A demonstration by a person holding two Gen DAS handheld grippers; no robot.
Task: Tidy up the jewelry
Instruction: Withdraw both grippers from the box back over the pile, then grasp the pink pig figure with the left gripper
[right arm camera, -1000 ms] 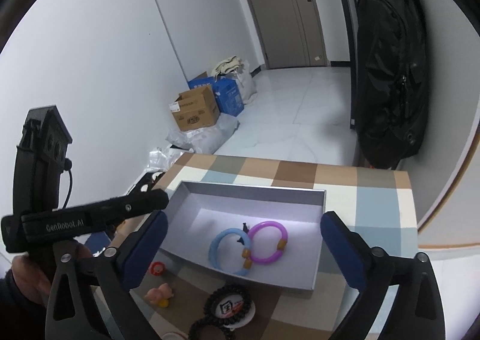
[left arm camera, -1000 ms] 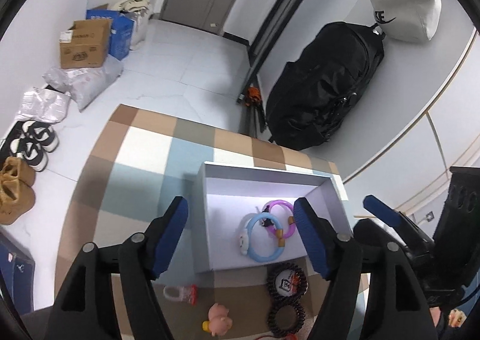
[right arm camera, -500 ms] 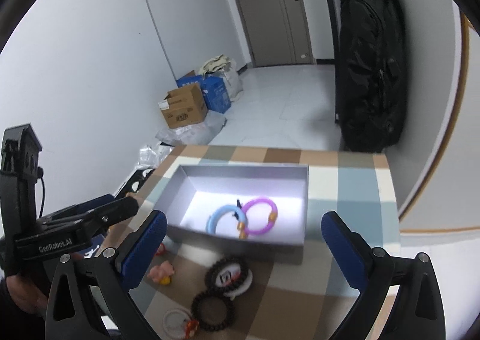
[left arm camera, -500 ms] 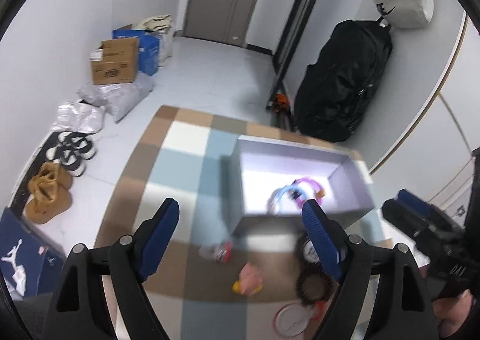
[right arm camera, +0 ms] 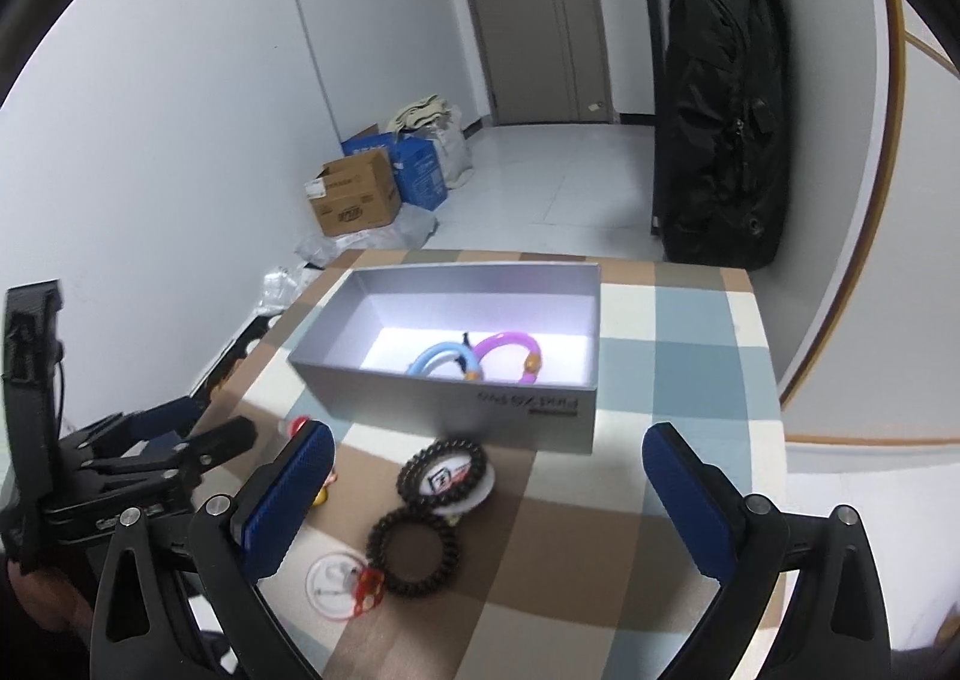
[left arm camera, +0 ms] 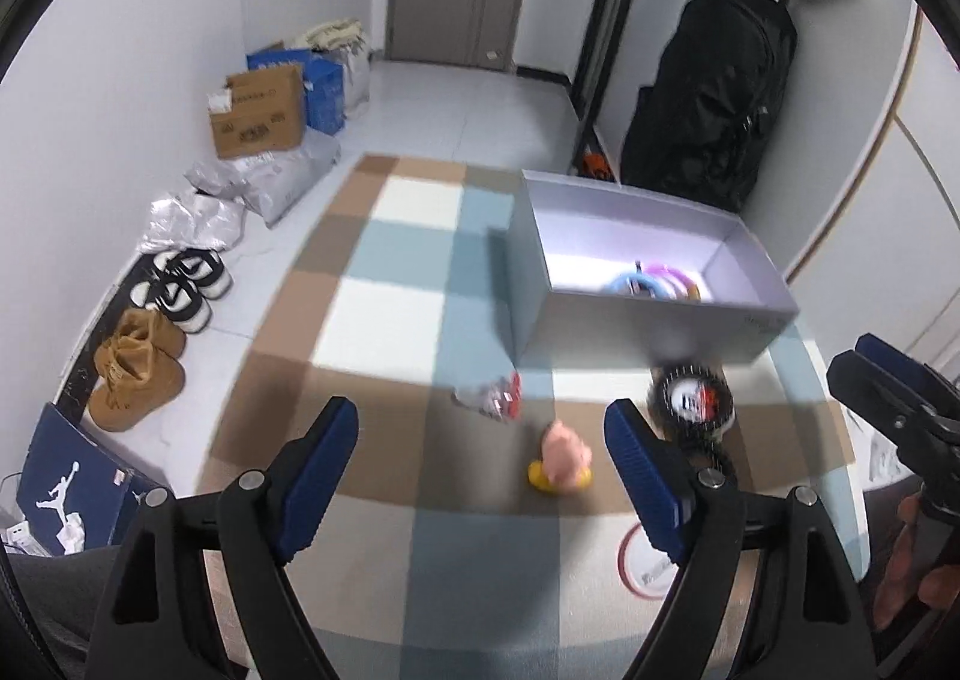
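soft indoor light — motion blur

Counts: 1 grey box (right arm camera: 456, 410) ahead of both grippers, 2 bracelets in it: 1 blue bracelet (right arm camera: 433, 357), 1 purple bracelet (right arm camera: 510, 347). 2 black coil hair ties: upper coil tie (right arm camera: 444, 473), lower coil tie (right arm camera: 413, 551). 1 pink duck figure (left arm camera: 564, 461) between left gripper's fingers. 1 white disc with red charm (right arm camera: 336, 584). 1 clear-and-red trinket (left arm camera: 495, 395), type unclear.
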